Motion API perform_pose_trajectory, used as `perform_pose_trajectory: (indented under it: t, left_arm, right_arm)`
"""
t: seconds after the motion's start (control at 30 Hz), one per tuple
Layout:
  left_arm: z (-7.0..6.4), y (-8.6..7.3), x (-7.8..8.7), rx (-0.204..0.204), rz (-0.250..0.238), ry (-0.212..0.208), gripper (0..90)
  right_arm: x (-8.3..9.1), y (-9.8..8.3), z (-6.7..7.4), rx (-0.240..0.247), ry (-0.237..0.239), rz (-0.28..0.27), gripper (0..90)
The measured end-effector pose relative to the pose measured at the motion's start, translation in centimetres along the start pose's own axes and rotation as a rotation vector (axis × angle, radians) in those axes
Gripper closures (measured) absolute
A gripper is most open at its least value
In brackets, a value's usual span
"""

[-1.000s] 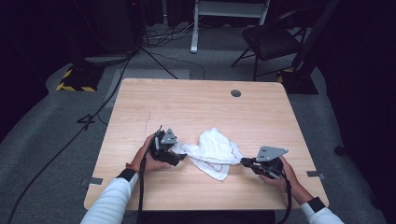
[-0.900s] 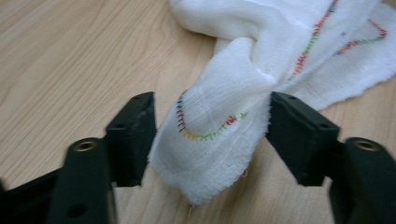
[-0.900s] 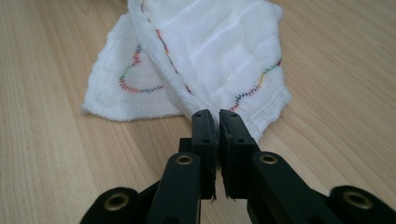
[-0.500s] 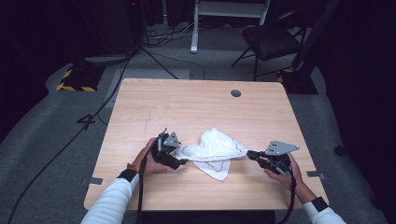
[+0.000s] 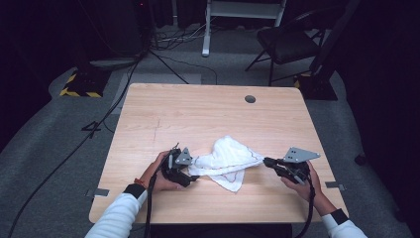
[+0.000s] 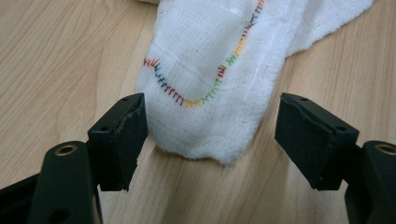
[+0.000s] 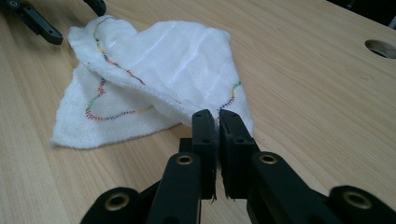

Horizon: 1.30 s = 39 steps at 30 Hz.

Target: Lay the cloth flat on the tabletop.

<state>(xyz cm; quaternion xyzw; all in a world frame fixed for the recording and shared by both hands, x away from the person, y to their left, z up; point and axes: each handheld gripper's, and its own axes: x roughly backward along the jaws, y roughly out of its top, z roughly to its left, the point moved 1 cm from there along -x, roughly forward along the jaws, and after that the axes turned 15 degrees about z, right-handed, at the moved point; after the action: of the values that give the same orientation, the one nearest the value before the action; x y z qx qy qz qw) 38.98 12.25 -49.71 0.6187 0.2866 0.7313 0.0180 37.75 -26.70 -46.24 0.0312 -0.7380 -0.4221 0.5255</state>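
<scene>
A white gauze cloth with rainbow stitching lies crumpled on the wooden table between both grippers. My left gripper stands open at the cloth's left end. In the left gripper view a stitched corner of the cloth lies between the jaws of the left gripper, and neither pad touches it. These jaws have just closed a little. My right gripper is shut on the cloth's right corner, and the high view shows that right gripper drawing the fabric out to a point. The left gripper also shows far off.
A round cable hole sits near the table's far edge, to the right. A dark chair and cables lie on the floor beyond. Bare wood surrounds the cloth, and the front edge is close to both hands.
The right gripper has shifted slightly right and away with the cloth corner, drawing the cloth out longer. The left hand has stayed in place.
</scene>
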Motion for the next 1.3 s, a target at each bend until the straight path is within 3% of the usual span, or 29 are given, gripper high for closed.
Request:
perform_pose_trajectory:
  t: [0.13,0.3,0.4,0.5,0.6,0.73,0.83,0.93,1.03,1.1,1.3]
  left_arm:
    - [-0.4,0.2,0.1,-0.017,-0.007,-0.003,22.5]
    - [-0.8,0.6,-0.5,-0.048,0.03,0.024,20.3]
    - [-0.6,0.8,-0.5,-0.046,0.022,0.047,29.9]
    - [-0.4,0.8,-0.4,-0.045,0.023,0.029,39.3]
    - [-0.5,0.9,-0.3,-0.061,0.031,0.043,49.8]
    - [-0.4,0.7,0.2,-0.081,0.017,0.009,69.2]
    - [-0.2,0.5,0.6,-0.084,-0.002,-0.001,77.8]
    - [0.1,0.3,1.3,-0.073,-0.043,-0.03,83.7]
    - [0.3,0.3,1.4,-0.074,-0.05,-0.034,86.1]
    - [0.2,0.3,1.4,-0.086,-0.036,-0.03,86.6]
    - [0.9,0.6,1.9,-0.044,-0.07,0.017,87.9]
  right_arm:
    - [-0.2,0.0,0.0,-0.002,0.005,0.007,86.1]
    - [-0.3,0.2,0.1,0.003,0.008,0.007,86.1]
    - [-0.3,0.3,0.1,0.003,0.008,0.008,86.1]
    - [-0.4,0.3,0.1,0.003,0.009,0.011,86.0]
    - [-0.5,0.3,0.1,0.003,0.008,0.014,86.0]
    - [-0.6,0.3,0.1,0.001,0.008,0.019,86.0]
    - [-0.6,0.2,0.1,0.005,0.008,0.022,85.9]
    - [-0.7,0.2,0.1,0.005,0.009,0.028,85.9]
    - [-0.8,0.2,0.2,0.006,0.01,0.031,85.9]
    - [-0.9,0.3,0.2,0.009,0.009,0.034,86.0]
    - [-1.1,0.3,0.1,0.006,0.001,0.035,86.0]
